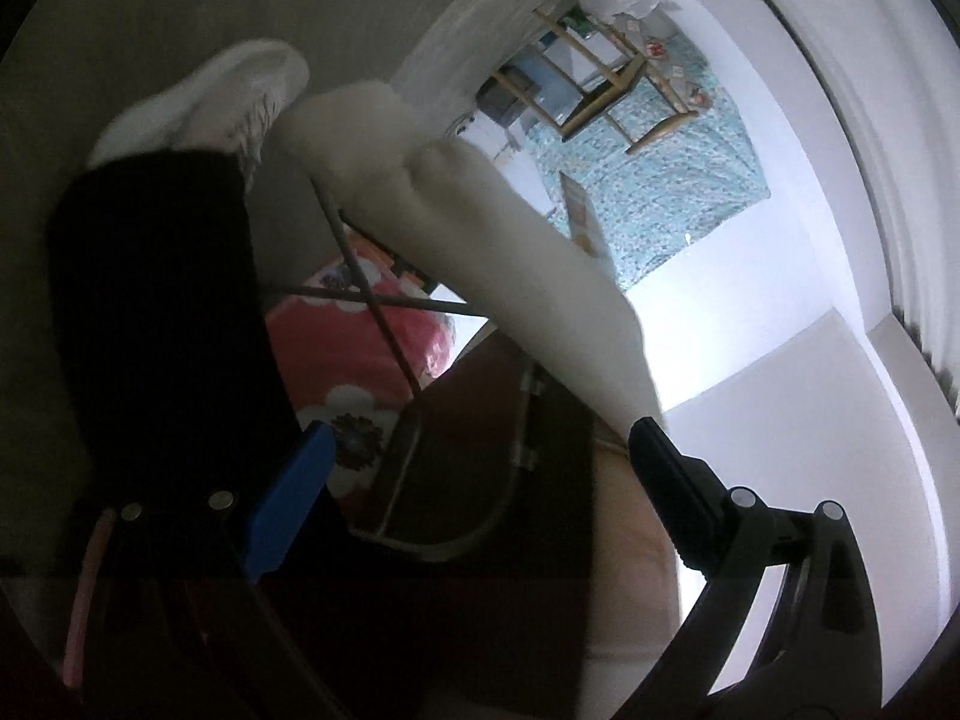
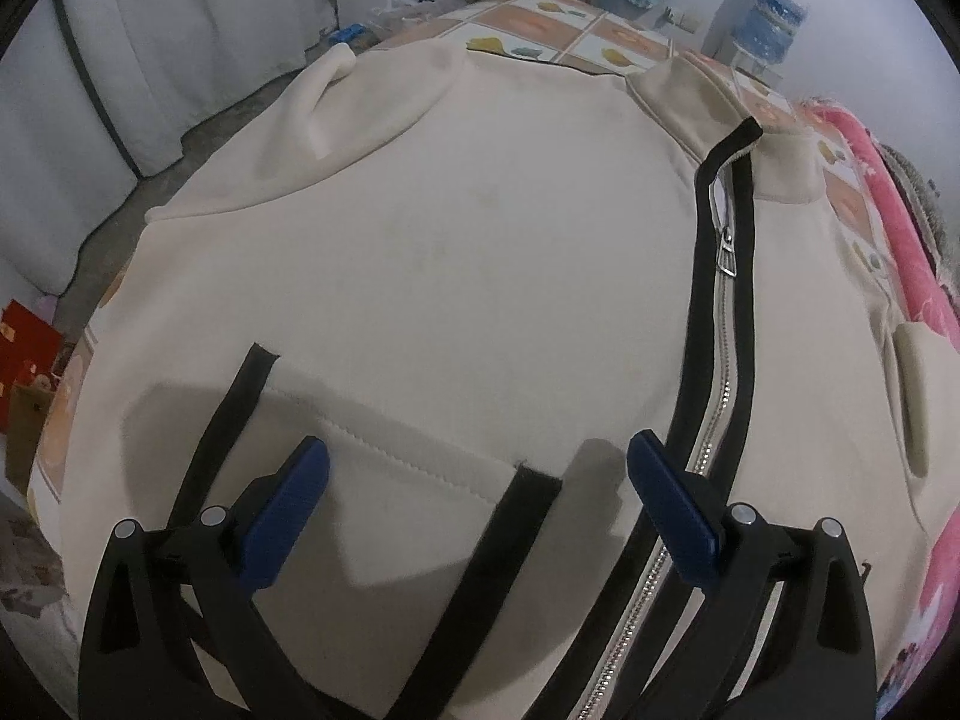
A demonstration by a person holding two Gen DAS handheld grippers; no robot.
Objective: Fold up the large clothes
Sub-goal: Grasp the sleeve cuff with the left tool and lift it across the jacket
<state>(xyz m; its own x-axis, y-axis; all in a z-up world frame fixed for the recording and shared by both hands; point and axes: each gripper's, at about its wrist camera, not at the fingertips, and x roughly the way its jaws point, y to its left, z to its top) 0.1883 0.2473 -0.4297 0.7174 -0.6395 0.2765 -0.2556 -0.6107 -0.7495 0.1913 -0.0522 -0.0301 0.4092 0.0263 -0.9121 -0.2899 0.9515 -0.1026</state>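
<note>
A cream zip-up jacket [image 2: 480, 252] with a black-edged silver zipper [image 2: 723, 312] lies spread flat on a table in the right wrist view. My right gripper [image 2: 477, 468] is open, hovering over the jacket's lower front near a black-trimmed pocket [image 2: 384, 480], holding nothing. My left gripper [image 1: 480, 462] is open, tilted and pointing down below the table edge. A cream sleeve [image 1: 510, 240] of the jacket hangs down in front of it, its end beside the right fingertip [image 1: 651, 441]; I cannot tell if they touch.
The table carries a patterned tile cloth [image 2: 600, 36]. A pink blanket [image 2: 900, 228] lies at the table's right. In the left wrist view a person's dark leg [image 1: 162, 312] and white shoe [image 1: 228, 96] stand close, with a red flowered cloth [image 1: 360, 348] and a wooden chair [image 1: 618, 84].
</note>
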